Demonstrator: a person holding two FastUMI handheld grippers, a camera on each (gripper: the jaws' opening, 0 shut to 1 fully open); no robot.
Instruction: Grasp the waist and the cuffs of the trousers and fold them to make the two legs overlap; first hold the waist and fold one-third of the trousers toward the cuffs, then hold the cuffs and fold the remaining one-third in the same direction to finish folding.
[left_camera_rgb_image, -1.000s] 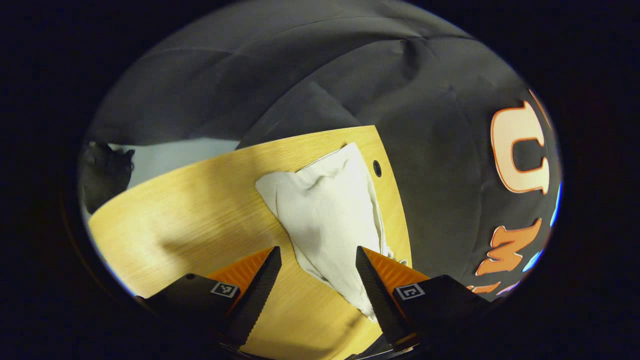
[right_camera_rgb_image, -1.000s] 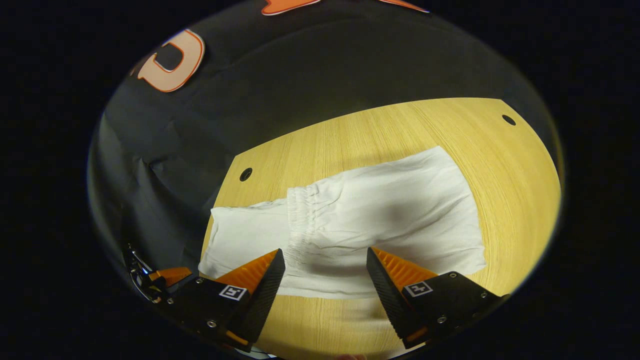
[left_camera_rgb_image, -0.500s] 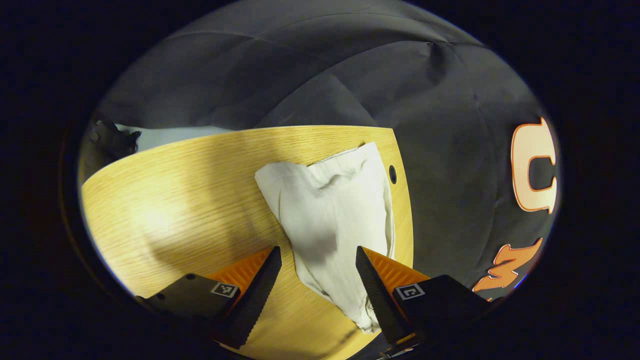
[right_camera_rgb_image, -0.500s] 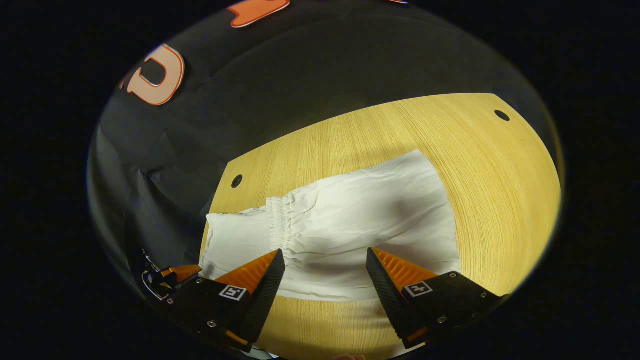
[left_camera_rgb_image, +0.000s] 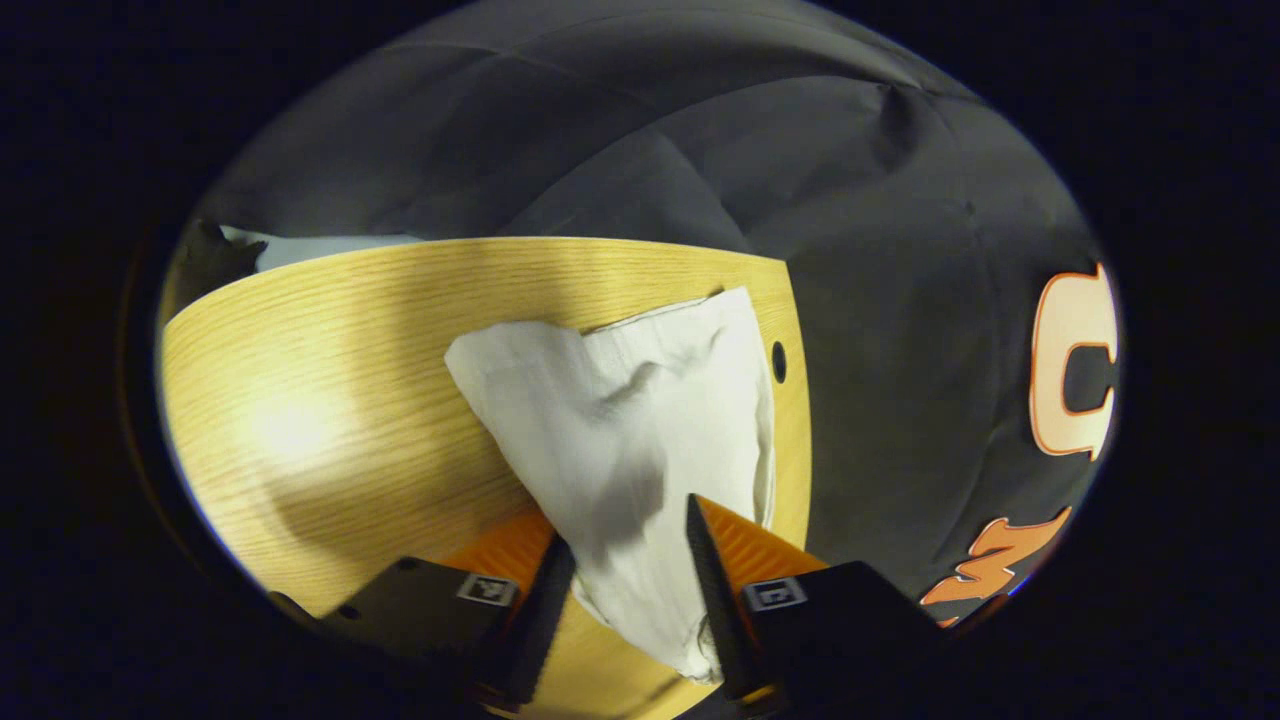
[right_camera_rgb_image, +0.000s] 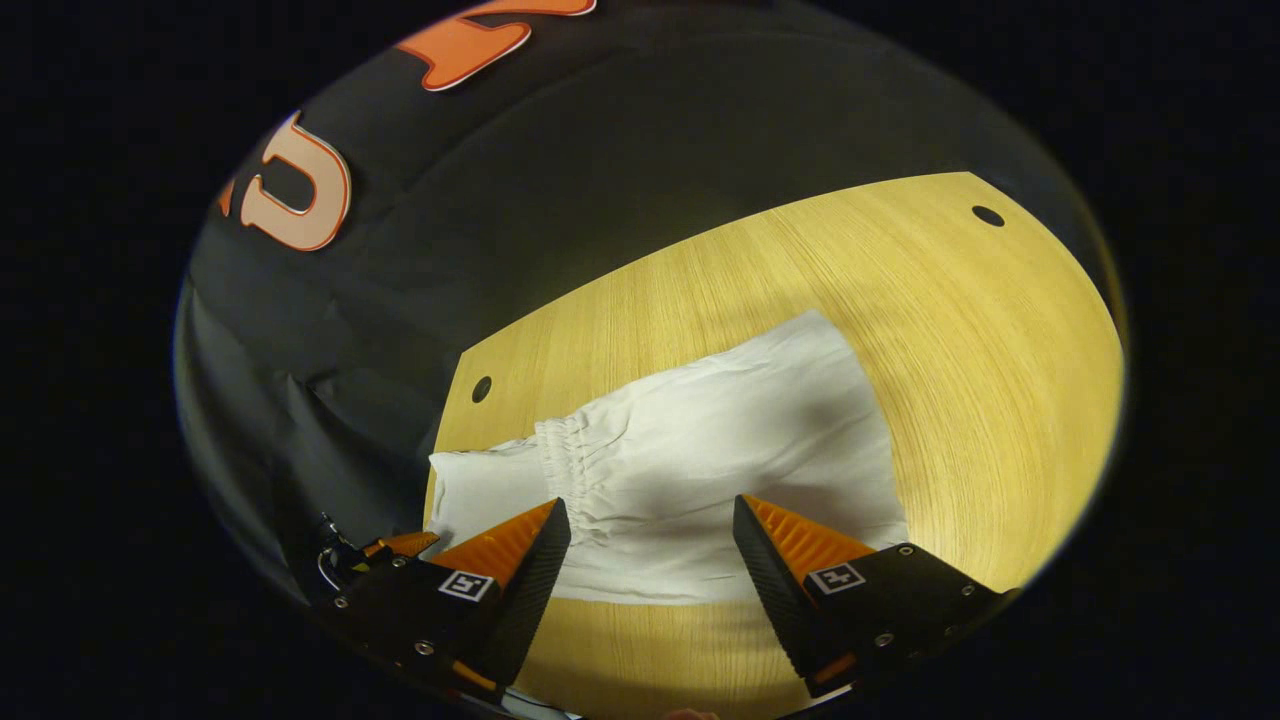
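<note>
White trousers (left_camera_rgb_image: 620, 400) lie folded on a wooden table (left_camera_rgb_image: 330, 380). In the left gripper view my left gripper (left_camera_rgb_image: 625, 545) stands low over their near end, with the cloth running between its two fingers; a gap still shows on both sides of the cloth. The right gripper view shows the trousers (right_camera_rgb_image: 720, 440) lying across, their gathered waistband (right_camera_rgb_image: 560, 460) folded onto the legs. Above their near edge my right gripper (right_camera_rgb_image: 650, 520) hangs open with nothing in it. A part of the left gripper (right_camera_rgb_image: 385, 548) peeks in at the lower left, by the trousers' left end.
The table (right_camera_rgb_image: 950, 330) has small round holes near its corners (left_camera_rgb_image: 778, 361) (right_camera_rgb_image: 481, 388) (right_camera_rgb_image: 988, 215). Black cloth walls stand close behind and beside it. The table's edge runs just past the trousers' end in the left gripper view.
My left gripper's fingers have drawn closer together around the cloth and moved in on it. The trousers' far corner has shifted left. The right gripper has stayed open and barely drifted.
</note>
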